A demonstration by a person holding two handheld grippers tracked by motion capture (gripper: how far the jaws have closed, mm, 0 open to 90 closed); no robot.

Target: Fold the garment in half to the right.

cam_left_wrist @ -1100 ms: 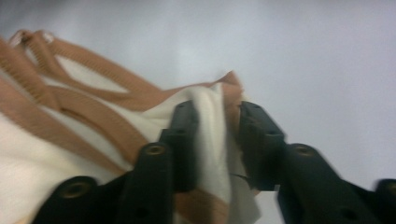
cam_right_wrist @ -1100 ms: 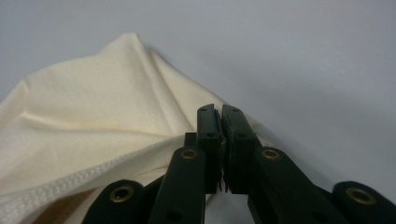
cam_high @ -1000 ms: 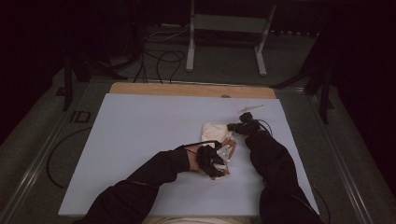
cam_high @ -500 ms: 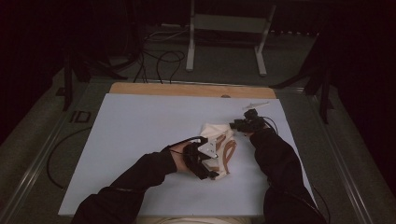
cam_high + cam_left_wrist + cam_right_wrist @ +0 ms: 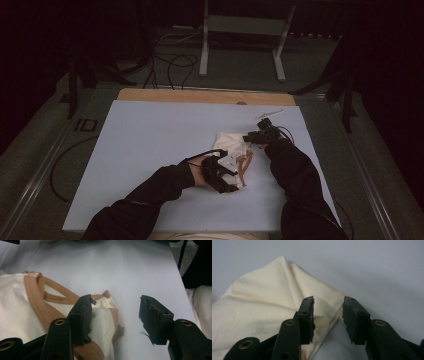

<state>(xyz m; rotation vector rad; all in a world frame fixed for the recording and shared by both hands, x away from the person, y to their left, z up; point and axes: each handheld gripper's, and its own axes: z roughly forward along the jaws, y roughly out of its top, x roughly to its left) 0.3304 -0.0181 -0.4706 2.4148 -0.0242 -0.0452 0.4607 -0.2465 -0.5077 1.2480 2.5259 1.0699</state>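
Note:
A cream cloth bag (image 5: pixel 231 147) with tan straps (image 5: pixel 37 298) lies crumpled on the pale blue table sheet (image 5: pixel 150 150). My left gripper (image 5: pixel 225 176) is at the bag's near edge. Its jaws (image 5: pixel 116 312) stand apart and have just been closing. One jaw rests over the cloth and the other over bare sheet, with a cloth corner between them and nothing pressed. My right gripper (image 5: pixel 257 136) is at the bag's far right edge. Its jaws (image 5: pixel 328 315) have just been opening and straddle the cloth's edge (image 5: pixel 329 312) without pinching it.
A wooden board edge (image 5: pixel 200 96) runs along the far end of the sheet. A small white stick-like object (image 5: pixel 270 114) lies near the far right corner. Metal stand legs (image 5: pixel 205 45) and cables (image 5: pixel 170 65) are on the floor beyond the table.
The bag has been shifted and its tan straps have come into sight between the hands. Both hands have stayed near the same spots.

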